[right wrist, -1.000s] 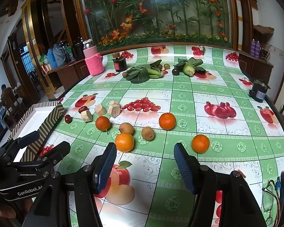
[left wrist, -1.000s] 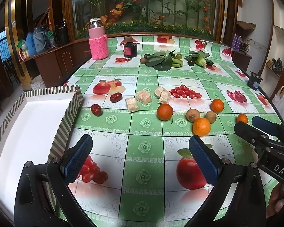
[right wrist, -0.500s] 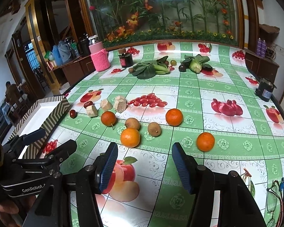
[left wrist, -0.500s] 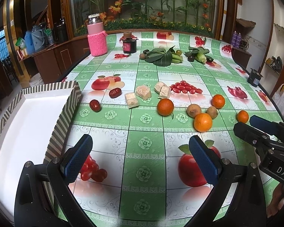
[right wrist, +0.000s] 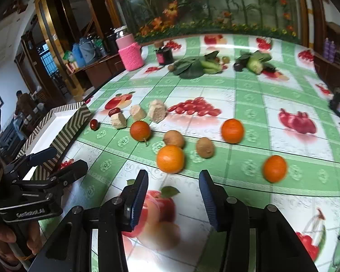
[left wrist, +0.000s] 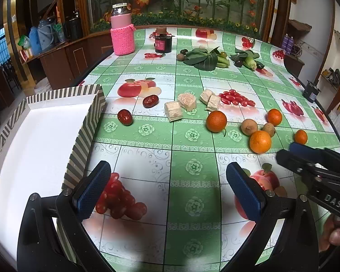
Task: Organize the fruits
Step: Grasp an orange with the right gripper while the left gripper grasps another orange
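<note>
Bench [left wrist: 192,204]: four oranges, nearest [right wrist: 170,158] just ahead of right gripper [right wrist: 173,195] (jaws apart, empty); two red dates [left wrist: 125,117] near striped box [left wrist: 88,122]. Left gripper [left wrist: 167,190] spread wide, holding nothing, beside box.

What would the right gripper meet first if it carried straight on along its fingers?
Most likely the large round orange nearest it: the open right gripper has that fruit almost centred in the gap between its blue-padded fingers. A brown kiwi sits just behind. Height above the green checked tablecloth is unclear.
</note>
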Action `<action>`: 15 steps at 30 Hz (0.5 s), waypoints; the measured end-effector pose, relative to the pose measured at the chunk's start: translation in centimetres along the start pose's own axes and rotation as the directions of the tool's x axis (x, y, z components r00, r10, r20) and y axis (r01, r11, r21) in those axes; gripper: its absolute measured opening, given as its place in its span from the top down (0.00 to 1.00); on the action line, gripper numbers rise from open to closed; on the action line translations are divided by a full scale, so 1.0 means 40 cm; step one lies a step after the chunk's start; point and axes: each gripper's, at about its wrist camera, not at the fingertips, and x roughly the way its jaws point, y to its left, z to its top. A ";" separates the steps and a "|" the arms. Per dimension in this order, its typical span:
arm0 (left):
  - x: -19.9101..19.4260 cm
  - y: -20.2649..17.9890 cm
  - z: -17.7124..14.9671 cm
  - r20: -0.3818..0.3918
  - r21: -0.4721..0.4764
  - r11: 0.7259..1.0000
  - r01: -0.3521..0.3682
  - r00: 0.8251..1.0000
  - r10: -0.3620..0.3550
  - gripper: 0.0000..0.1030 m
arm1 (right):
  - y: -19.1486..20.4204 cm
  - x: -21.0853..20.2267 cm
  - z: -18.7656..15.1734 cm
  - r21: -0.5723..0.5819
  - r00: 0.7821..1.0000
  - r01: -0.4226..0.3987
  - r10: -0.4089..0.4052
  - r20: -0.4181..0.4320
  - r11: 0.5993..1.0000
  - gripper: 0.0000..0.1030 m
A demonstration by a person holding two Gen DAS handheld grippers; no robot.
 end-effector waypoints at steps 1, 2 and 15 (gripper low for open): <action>0.000 0.002 0.002 -0.002 0.002 1.000 0.000 1.000 0.000 0.00 | 0.002 0.011 0.005 -0.002 1.000 -0.005 0.005 -0.011 1.000 0.56; -0.001 0.005 0.003 -0.002 0.001 1.000 0.001 1.000 -0.001 0.00 | 0.004 0.020 0.009 -0.006 1.000 -0.005 0.005 -0.021 1.000 0.56; 0.034 -0.004 0.037 -0.030 0.020 1.000 -0.007 1.000 0.007 0.00 | 0.002 0.094 0.037 -0.042 0.998 -0.041 0.039 -0.045 0.998 0.70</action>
